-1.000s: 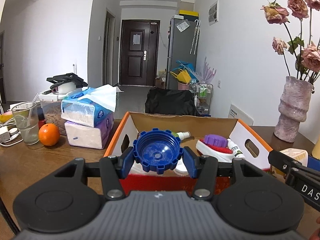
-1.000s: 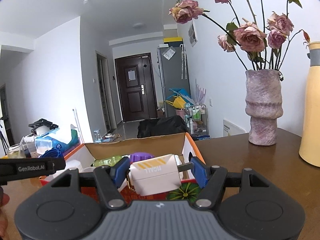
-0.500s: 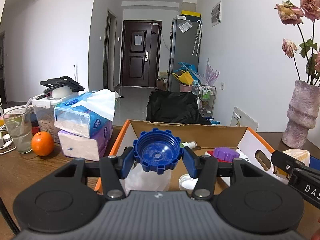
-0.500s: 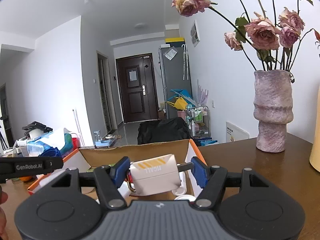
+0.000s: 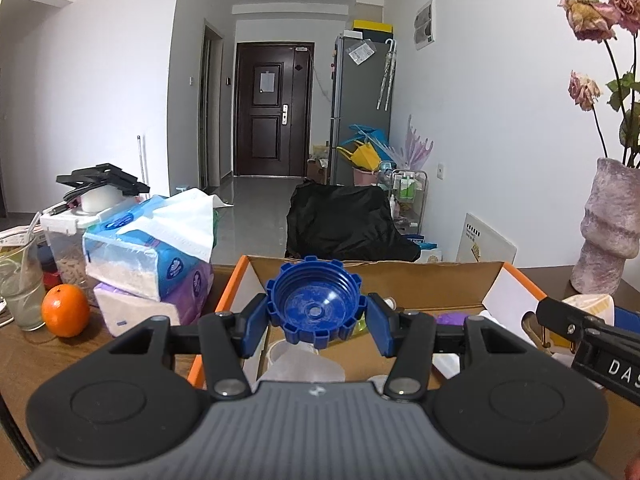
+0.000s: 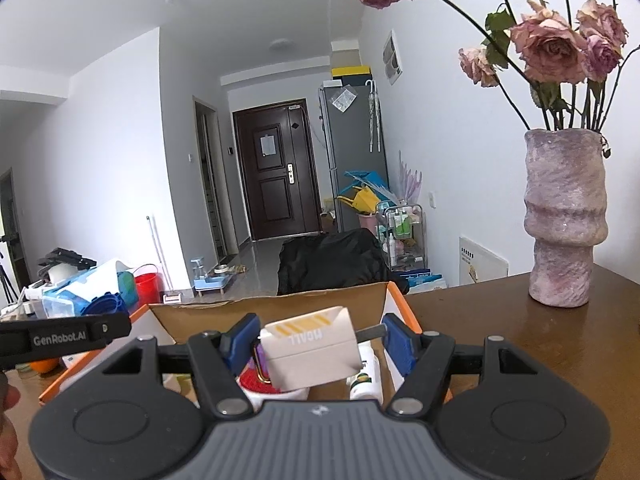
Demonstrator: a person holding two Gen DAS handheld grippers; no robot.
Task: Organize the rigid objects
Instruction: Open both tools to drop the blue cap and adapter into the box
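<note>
Brown wooden desk (image 6: 520, 320) carries an orange-edged cardboard box (image 5: 400, 270) near its far edge, with a pink stone vase (image 6: 566, 220) of dried roses toward the right edge. The left claw (image 5: 316, 316) pinches a blue notched plastic screw cap (image 5: 315, 306) above the box's left side; the right claw (image 6: 316, 340) pinches a small white carton with yellow stripes (image 6: 310, 350) above its right side. To finish well, I would lower each item over a bare patch of box floor, clear of the white bottles (image 6: 366, 380), before letting go.
</note>
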